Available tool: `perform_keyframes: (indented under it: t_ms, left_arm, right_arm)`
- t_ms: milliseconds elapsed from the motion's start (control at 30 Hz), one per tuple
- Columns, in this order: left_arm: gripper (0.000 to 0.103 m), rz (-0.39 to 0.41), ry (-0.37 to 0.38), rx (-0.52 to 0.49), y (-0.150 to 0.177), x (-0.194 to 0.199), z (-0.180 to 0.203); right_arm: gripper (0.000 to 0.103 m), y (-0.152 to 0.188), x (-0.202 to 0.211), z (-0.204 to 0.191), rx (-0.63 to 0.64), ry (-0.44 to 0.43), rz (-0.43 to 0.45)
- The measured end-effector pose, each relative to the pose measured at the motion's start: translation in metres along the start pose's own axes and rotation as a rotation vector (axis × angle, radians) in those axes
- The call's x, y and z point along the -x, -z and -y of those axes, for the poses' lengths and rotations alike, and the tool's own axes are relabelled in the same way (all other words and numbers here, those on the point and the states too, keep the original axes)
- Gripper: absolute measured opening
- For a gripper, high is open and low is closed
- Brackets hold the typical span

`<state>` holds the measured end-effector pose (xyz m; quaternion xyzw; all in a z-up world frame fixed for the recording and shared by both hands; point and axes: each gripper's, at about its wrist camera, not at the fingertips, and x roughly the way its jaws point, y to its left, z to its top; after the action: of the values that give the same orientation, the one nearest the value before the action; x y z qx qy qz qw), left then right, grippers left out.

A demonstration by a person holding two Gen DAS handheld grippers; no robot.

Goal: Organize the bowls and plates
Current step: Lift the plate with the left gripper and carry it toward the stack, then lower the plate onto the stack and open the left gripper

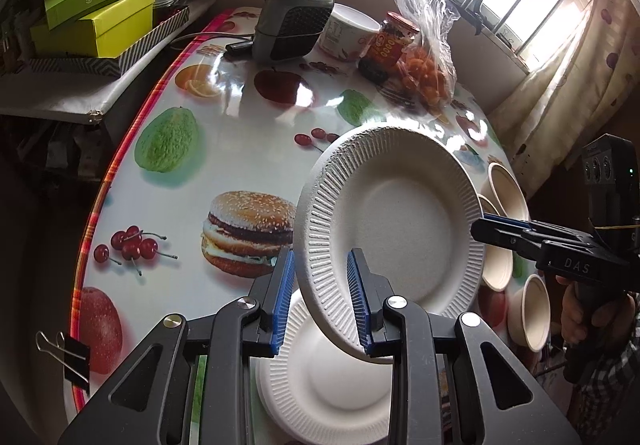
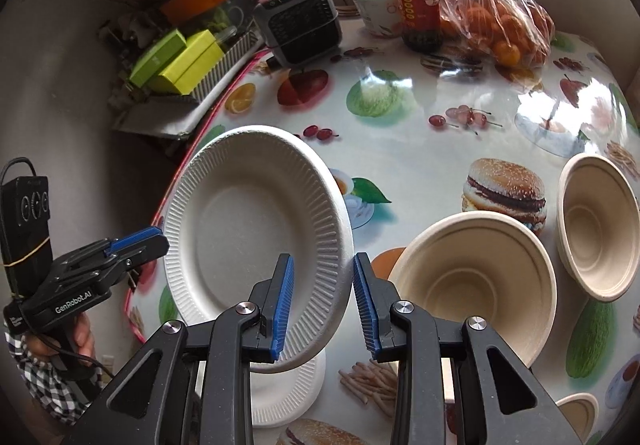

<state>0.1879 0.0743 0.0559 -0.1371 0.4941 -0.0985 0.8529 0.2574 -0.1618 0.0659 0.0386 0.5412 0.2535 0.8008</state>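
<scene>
A white paper plate [image 1: 400,221] is held tilted above the table, also in the right wrist view [image 2: 256,221]. My left gripper [image 1: 322,301] has its jaws open around the plate's near rim, with a gap on both sides. My right gripper [image 2: 324,309] is open around the plate's opposite rim; from the left it [image 1: 486,223] looks closed on that edge. A second white plate [image 1: 324,381] lies flat on the table below, seen too in the right wrist view [image 2: 288,393]. Several beige bowls [image 2: 476,285] [image 2: 596,225] rest on the table at the right.
The round table [image 1: 224,149] has a glossy fruit-and-burger cloth. At its far side stand a grey heater [image 1: 292,21], a white cup [image 1: 348,31], a sauce jar [image 1: 388,45] and a bag of oranges [image 1: 424,73]. Green boxes [image 1: 96,21] sit on a shelf left.
</scene>
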Motion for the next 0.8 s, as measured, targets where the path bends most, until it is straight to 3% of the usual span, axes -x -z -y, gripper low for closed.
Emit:
perform_keyframes:
  t_ms: [800]
  left_arm:
    - [0.029,-0.041,-0.026,-0.007,0.065,0.004,-0.009]
  right_arm:
    - [0.031,0.060,-0.014,-0.014,0.005,-0.007,-0.051]
